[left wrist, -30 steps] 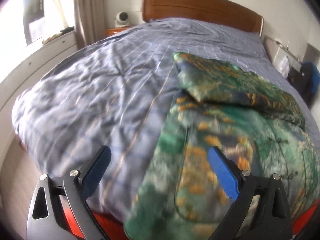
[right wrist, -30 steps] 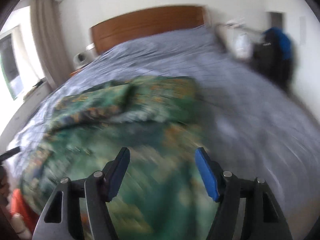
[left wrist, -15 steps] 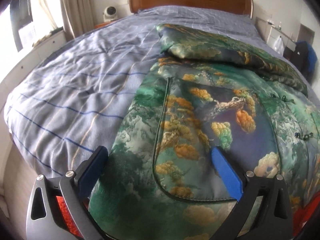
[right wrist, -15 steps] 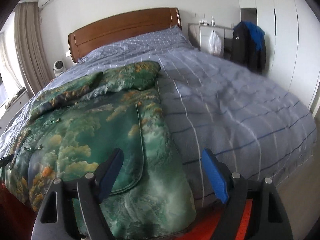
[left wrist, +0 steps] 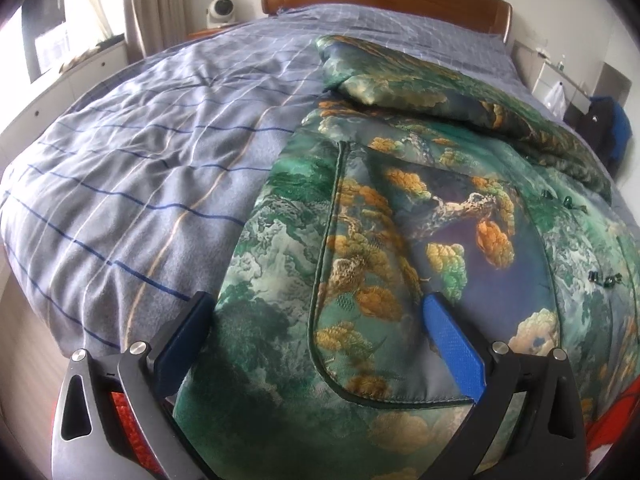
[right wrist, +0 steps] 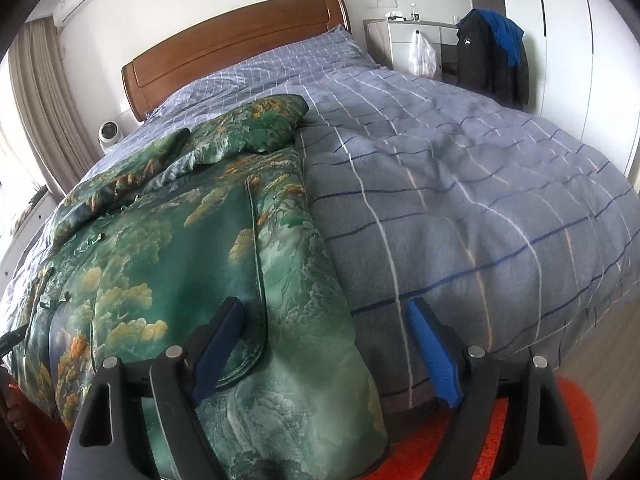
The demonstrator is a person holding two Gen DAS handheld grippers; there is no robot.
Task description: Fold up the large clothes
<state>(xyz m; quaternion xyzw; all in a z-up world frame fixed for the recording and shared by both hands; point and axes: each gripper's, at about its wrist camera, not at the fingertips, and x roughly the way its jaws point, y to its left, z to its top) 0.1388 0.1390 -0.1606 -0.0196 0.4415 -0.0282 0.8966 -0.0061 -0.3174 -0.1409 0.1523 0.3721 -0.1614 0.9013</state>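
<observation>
A large green garment (left wrist: 400, 220) with a gold and orange tree print lies flat on the bed, with its sleeves folded across its upper part and its lower hem draped over the bed's foot edge. My left gripper (left wrist: 317, 302) is open just above the hem's left corner, its blue pads (left wrist: 452, 344) apart from the cloth. The same garment (right wrist: 168, 264) fills the left half of the right wrist view. My right gripper (right wrist: 325, 306) straddles the hem's right edge; its jaws are opening, and the cloth between them is not pinched.
The blue checked duvet (right wrist: 460, 200) covers the bed up to a wooden headboard (right wrist: 240, 36). A dark jacket (right wrist: 486, 56) and a white bag (right wrist: 422, 56) hang at the far right. A small white device (left wrist: 220, 10) stands by the curtain (left wrist: 152, 4). Orange-red floor covering (right wrist: 500, 440) lies below.
Both grippers have come down and closer to the garment's lower hem, which now lies between their fingers. The right jaws have spread wider. The garment itself has not moved.
</observation>
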